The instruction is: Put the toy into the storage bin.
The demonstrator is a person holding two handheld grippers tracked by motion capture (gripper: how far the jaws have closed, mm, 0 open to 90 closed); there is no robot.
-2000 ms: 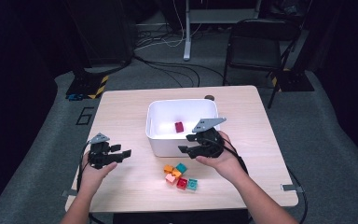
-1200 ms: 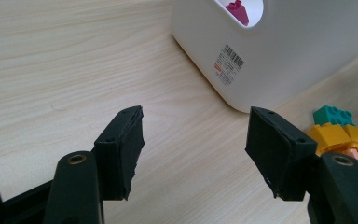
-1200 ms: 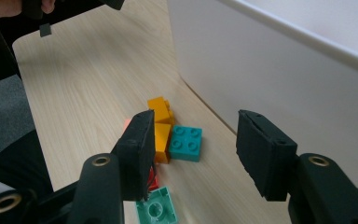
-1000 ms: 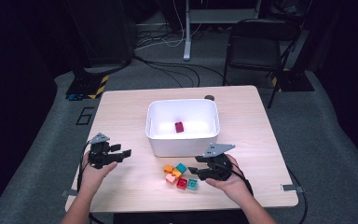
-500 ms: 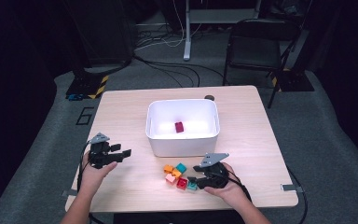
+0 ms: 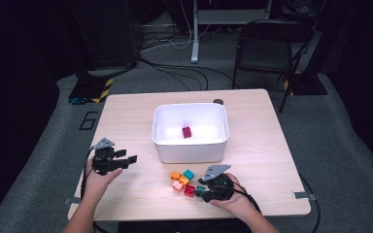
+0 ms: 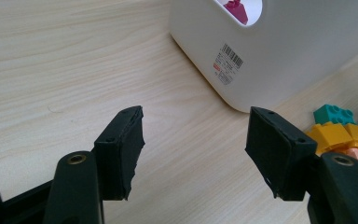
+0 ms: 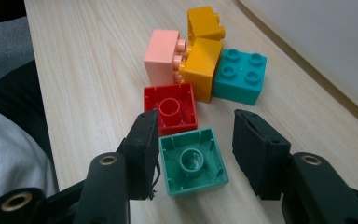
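A cluster of toy bricks lies on the wooden table in front of a white bin. A green brick, hollow side up, sits between the jaws of my right gripper, which have just been closing; a small gap shows at the right pad. Beyond it lie a red brick, a pink brick, orange bricks and a teal brick. My right gripper is low at the cluster's near right side. A magenta brick lies in the bin. My left gripper stands open and empty left of the bin.
A small dark round object sits on the table behind the bin. A black folding chair and floor cables stand beyond the far edge. Bare tabletop stretches left of the bin and right of it.
My right gripper has come from above the bin's near rim down to the brick cluster and now straddles the green brick. The left hand has stayed still.
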